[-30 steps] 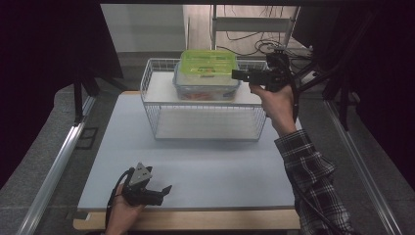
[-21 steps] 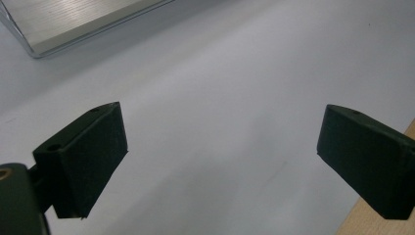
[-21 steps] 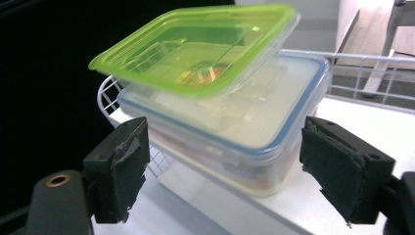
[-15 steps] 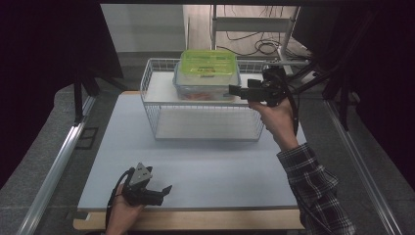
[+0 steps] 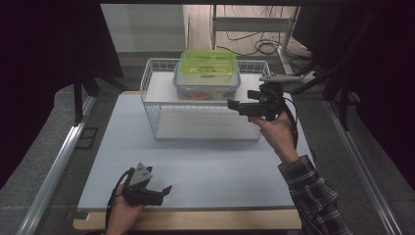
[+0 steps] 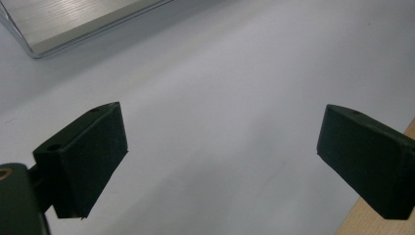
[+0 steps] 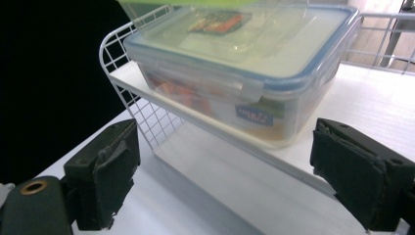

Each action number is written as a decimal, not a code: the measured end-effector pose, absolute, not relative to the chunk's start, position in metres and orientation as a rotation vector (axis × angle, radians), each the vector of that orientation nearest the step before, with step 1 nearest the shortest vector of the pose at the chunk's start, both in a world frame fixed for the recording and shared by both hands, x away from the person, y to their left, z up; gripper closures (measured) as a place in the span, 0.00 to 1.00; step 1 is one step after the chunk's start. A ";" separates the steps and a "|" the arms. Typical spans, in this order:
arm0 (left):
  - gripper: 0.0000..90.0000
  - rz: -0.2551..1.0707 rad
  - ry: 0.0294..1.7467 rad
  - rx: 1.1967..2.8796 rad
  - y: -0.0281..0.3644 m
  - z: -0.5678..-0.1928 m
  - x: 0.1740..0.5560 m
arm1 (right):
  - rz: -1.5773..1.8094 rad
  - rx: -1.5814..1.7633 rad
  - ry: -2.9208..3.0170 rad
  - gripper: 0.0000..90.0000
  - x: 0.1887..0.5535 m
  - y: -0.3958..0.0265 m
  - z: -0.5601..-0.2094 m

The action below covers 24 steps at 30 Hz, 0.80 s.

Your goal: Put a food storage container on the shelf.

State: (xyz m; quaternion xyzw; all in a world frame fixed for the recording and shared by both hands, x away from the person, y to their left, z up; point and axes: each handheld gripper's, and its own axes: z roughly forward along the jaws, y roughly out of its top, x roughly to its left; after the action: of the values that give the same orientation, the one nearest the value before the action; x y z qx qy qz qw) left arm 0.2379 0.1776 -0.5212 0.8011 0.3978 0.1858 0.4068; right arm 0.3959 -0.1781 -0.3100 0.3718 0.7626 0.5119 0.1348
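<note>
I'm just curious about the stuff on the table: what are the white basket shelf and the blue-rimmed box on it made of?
The white wire basket shelf looks like thin metal wire with a white coating: a fine welded grid. Its shelf board looks like pale laminate or painted wood, though I can't be sure. The clear blue-rimmed box appears to be glossy see-through plastic, since its contents show through.

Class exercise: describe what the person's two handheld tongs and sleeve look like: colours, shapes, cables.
Both tongs are black. The left tongs carry a grey three-cornered plate on top and trail a black cable. The right tongs also have a grey plate and a black cable. Their jaws are chunky black blocks. The right arm wears a dark plaid sleeve.
</note>
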 end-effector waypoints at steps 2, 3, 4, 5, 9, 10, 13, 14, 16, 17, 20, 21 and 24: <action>0.05 0.470 1.002 2.020 0.177 -0.521 0.238 | 1.479 1.067 2.215 0.12 0.394 -0.179 -0.313; 0.05 0.470 1.002 2.020 0.177 -0.521 0.238 | 1.476 1.063 2.215 0.11 0.393 -0.179 -0.315; 0.05 0.470 1.002 2.020 0.177 -0.521 0.238 | 1.474 1.059 2.218 0.11 0.392 -0.179 -0.316; 0.05 0.469 1.002 2.020 0.177 -0.521 0.238 | 1.472 1.053 2.220 0.11 0.392 -0.179 -0.318; 0.05 0.472 1.002 2.018 0.178 -0.521 0.238 | 1.469 1.048 2.229 0.10 0.388 -0.180 -0.325; 0.05 0.472 1.002 2.018 0.178 -0.521 0.238 | 1.467 1.046 2.229 0.09 0.387 -0.180 -0.326; 0.05 0.470 1.000 2.019 0.178 -0.521 0.237 | 1.456 1.036 2.237 0.09 0.384 -0.181 -0.332; 0.05 0.469 1.000 2.019 0.178 -0.521 0.237 | 1.453 1.033 2.238 0.09 0.383 -0.181 -0.334; 0.05 0.468 1.001 2.019 0.178 -0.521 0.238 | 1.454 1.024 2.237 0.07 0.381 -0.180 -0.338; 0.05 0.467 1.000 2.019 0.178 -0.521 0.238 | 1.455 1.024 2.238 0.07 0.380 -0.180 -0.341; 0.05 0.467 1.000 2.019 0.178 -0.521 0.238 | 1.459 1.024 2.251 0.05 0.377 -0.181 -0.348; 0.05 0.466 1.001 2.019 0.178 -0.521 0.238 | 1.459 1.021 2.251 0.05 0.376 -0.181 -0.351; 0.05 0.467 0.998 2.021 0.178 -0.521 0.237 | 1.448 1.017 2.259 0.04 0.373 -0.182 -0.358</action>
State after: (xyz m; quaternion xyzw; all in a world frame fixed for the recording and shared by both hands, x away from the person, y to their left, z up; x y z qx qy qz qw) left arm 0.2375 0.1776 -0.5214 0.8017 0.3960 0.1853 0.4075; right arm 0.3730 -0.1818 -0.3581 0.3510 0.7800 0.5001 0.1355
